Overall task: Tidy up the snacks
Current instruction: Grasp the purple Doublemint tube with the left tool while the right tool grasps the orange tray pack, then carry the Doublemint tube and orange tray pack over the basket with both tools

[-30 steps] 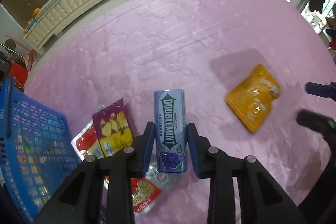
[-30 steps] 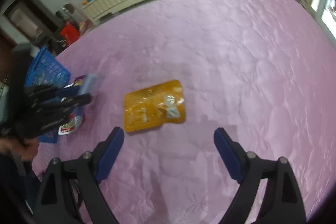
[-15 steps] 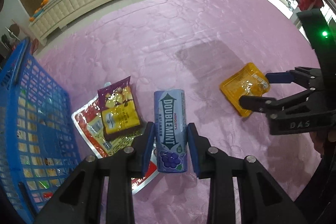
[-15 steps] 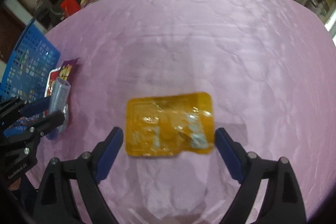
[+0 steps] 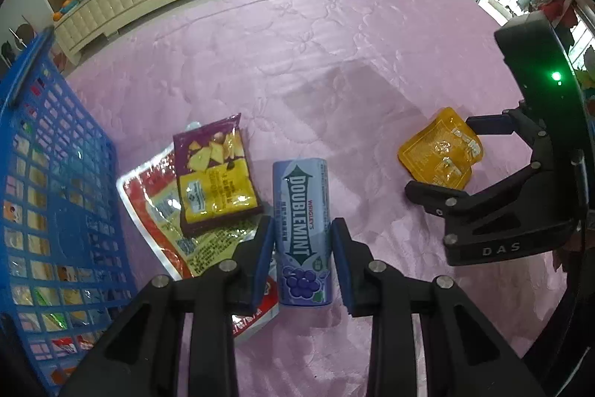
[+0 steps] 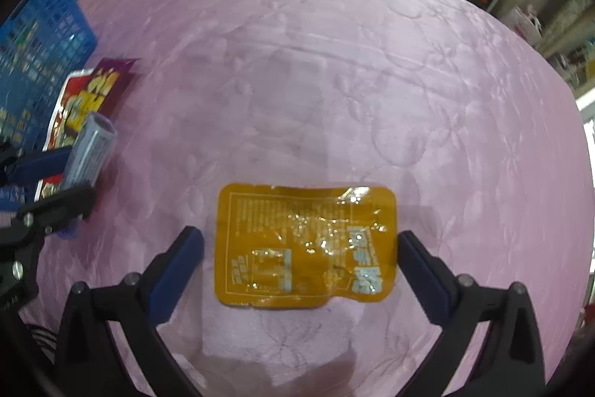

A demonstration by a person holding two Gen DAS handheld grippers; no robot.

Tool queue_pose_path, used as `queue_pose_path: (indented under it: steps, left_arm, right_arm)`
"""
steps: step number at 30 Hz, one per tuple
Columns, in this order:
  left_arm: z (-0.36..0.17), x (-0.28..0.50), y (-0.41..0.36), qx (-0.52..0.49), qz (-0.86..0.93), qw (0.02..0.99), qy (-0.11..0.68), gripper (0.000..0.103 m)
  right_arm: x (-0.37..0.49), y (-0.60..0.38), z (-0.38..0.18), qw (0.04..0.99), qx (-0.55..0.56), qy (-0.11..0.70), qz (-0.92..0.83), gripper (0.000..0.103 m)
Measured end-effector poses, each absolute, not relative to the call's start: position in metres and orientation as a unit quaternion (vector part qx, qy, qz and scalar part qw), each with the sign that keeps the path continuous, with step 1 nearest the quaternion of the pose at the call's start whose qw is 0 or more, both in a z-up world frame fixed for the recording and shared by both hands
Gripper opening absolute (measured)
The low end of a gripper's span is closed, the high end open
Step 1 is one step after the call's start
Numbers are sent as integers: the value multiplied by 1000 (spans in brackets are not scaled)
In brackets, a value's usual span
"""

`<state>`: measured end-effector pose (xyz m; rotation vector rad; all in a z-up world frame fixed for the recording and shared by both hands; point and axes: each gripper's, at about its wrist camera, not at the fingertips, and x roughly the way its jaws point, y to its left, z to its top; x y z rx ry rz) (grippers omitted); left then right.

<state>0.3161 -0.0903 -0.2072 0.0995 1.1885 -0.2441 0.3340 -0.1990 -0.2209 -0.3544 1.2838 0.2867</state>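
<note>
Pink quilted bedding point(image 5: 297, 36) carries a blue basket point(image 5: 55, 173) at frame left, snack packets point(image 5: 214, 173) just beside it. At lower centre the left tool point(image 5: 302, 255) clamps a Doublemint can point(image 5: 302, 229). Rightward, the right tool point(image 6: 301, 270) gapes wide around a flat orange pouch point(image 6: 305, 244).

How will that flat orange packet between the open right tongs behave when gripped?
The orange packet looks thin and crinkled, so it will probably flop and buckle. Its glossy film may slip. Lying flat on the pink cloth, its edges seem hard for the right tongs to catch.
</note>
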Motion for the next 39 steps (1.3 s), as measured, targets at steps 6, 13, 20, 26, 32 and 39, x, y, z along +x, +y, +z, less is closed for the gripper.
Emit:
queue_pose_path:
  steps: [6, 13, 20, 26, 32, 39]
  left_arm:
    - [-214, 312, -85, 43, -115, 819, 561, 29]
    - [-216, 313, -85, 42, -118, 821, 557, 29]
    - [-207, 300, -85, 46, -116, 825, 551, 29]
    - [-182, 288, -78, 42, -114, 838, 532, 29]
    - [-135, 272, -61, 27, -115, 862, 493, 29]
    - [-74, 242, -19, 28, -106, 890, 443, 29]
  right_arm:
    - [322, -175, -216, 776, -192, 577, 167, 70]
    - [293, -175, -208, 791, -206, 551, 166, 24]
    - [264, -191, -204, 805, -157, 545, 176, 23]
    - [237, -192, -162, 833, -141, 501, 188, 13]
    - [225, -185, -114, 855, -121, 461, 204, 13]
    - [212, -161, -53, 878, -59, 416, 229, 13]
